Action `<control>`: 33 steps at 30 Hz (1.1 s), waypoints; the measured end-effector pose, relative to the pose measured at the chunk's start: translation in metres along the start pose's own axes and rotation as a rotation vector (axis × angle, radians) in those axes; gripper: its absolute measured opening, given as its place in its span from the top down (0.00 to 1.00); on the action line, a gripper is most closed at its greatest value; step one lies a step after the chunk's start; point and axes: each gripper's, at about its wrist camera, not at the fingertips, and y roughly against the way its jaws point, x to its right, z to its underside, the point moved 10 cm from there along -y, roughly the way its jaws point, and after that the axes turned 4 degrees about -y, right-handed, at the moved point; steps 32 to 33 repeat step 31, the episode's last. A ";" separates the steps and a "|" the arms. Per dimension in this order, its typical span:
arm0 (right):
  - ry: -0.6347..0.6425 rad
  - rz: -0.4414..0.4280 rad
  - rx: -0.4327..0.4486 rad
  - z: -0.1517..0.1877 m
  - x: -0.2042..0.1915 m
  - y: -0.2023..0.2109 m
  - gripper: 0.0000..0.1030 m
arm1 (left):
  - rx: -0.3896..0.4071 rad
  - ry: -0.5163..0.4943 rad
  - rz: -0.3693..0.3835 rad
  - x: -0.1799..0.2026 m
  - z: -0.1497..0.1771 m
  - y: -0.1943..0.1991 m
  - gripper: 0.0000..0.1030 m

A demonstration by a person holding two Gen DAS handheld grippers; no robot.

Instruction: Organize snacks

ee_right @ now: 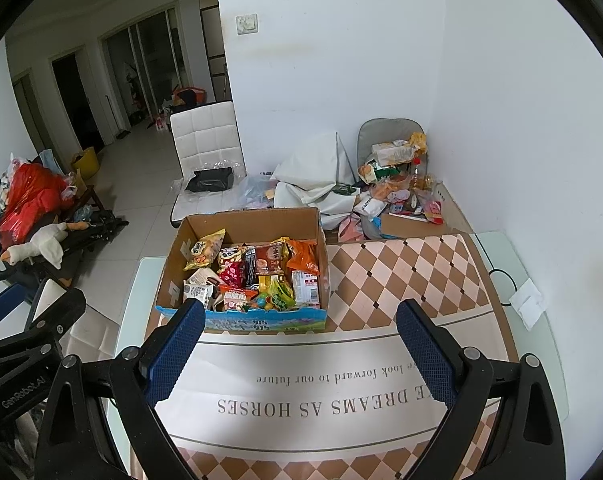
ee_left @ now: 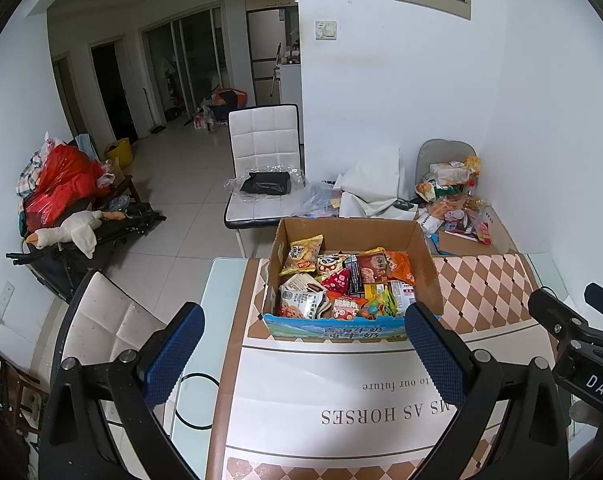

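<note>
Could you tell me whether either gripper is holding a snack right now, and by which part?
Nothing is held. The left gripper and the right gripper are both open and empty, short of the cardboard box of snacks.

A: The box looks like plain brown cardboard, matt inside, with a glossy printed blue band along its near wall.

B: And the snack packets in it are shiny plastic film, crinkled, catching the light.

A: The desk has a smooth glass top at its edge; the mat over it looks smooth and faintly glossy, with a printed diamond pattern.

B: The left gripper and right gripper both have jaws of matt black hard plastic with metal screws. The pads are blue and rough, a fine knurled texture.

A: The chair beyond seems quilted white leatherette, slightly glossy. The floor is polished tile.
</note>
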 end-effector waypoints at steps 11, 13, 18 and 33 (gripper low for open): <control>-0.008 0.002 -0.014 0.006 0.002 0.000 0.04 | -0.014 -0.005 0.009 0.007 0.002 0.002 0.00; -0.009 0.003 -0.014 0.006 0.002 0.000 0.04 | -0.014 -0.006 0.010 0.007 0.002 0.002 0.00; -0.008 0.004 -0.017 0.007 0.003 0.000 0.04 | -0.021 -0.001 0.013 0.007 0.007 0.001 0.00; -0.013 0.008 -0.020 0.016 0.008 -0.004 0.04 | -0.033 0.005 0.017 0.002 0.010 -0.003 0.00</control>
